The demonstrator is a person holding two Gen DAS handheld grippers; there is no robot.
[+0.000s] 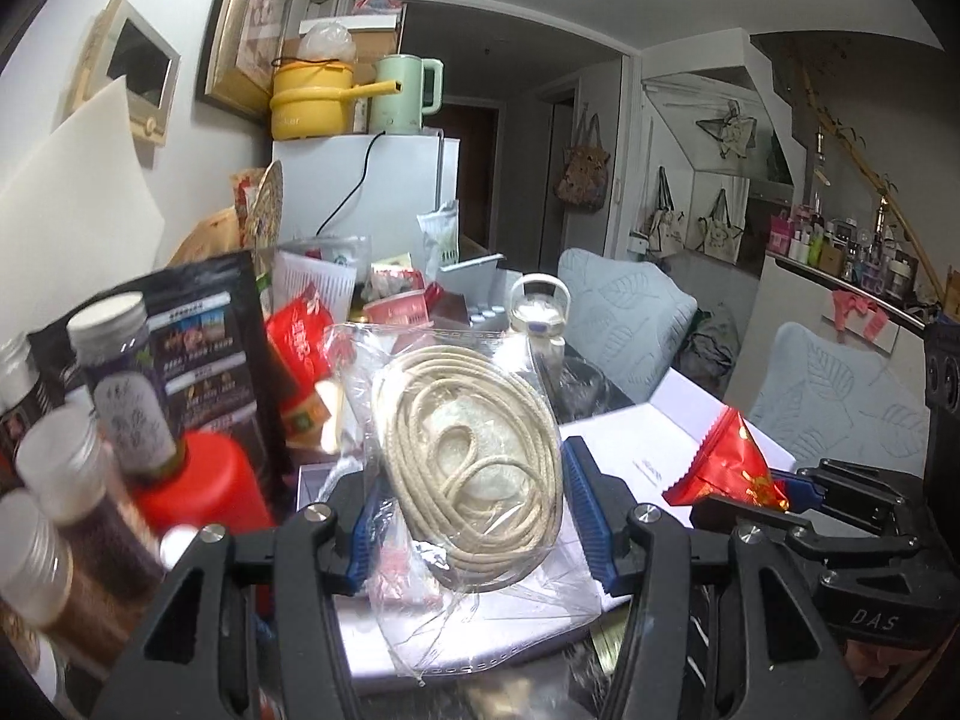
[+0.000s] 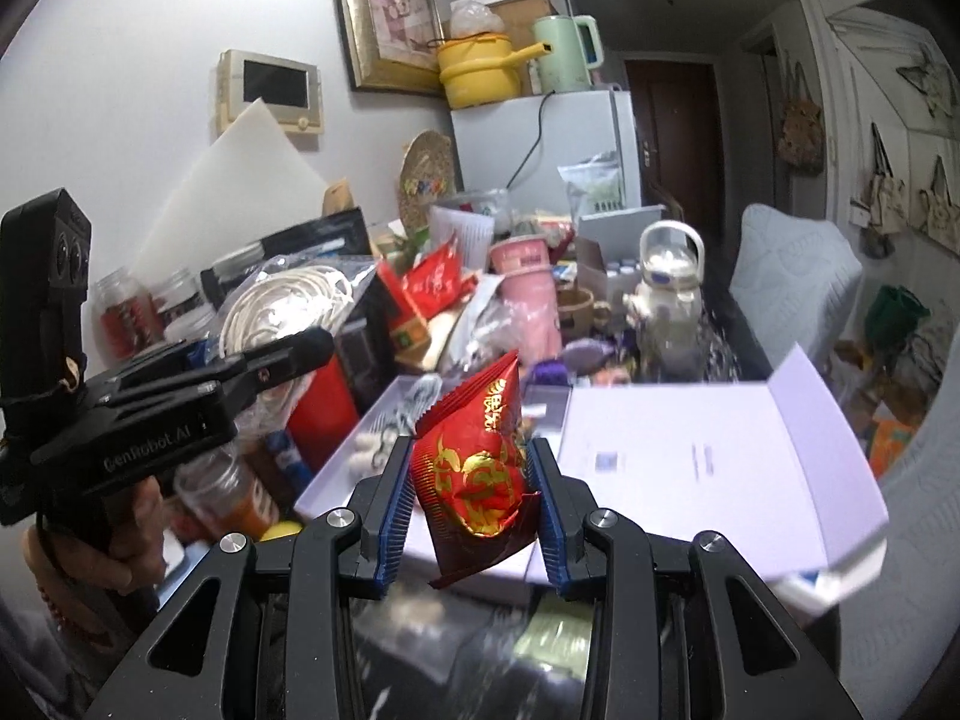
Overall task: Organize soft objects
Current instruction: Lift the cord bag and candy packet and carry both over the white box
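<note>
Dark counter, crowded, mostly hidden under clutter. On it, near edge: open flat white cardboard box with flaps spread, small printed labels on the inner face. Left side: red plastic container, clear jars with silver screw lids, black printed foil pouch standing upright behind them. Middle: pink cylindrical tub, clear plastic water jug with white loop handle, wooden mug between these two. Far end, against wall: white mini fridge; base hidden, footing undetermined.
</note>
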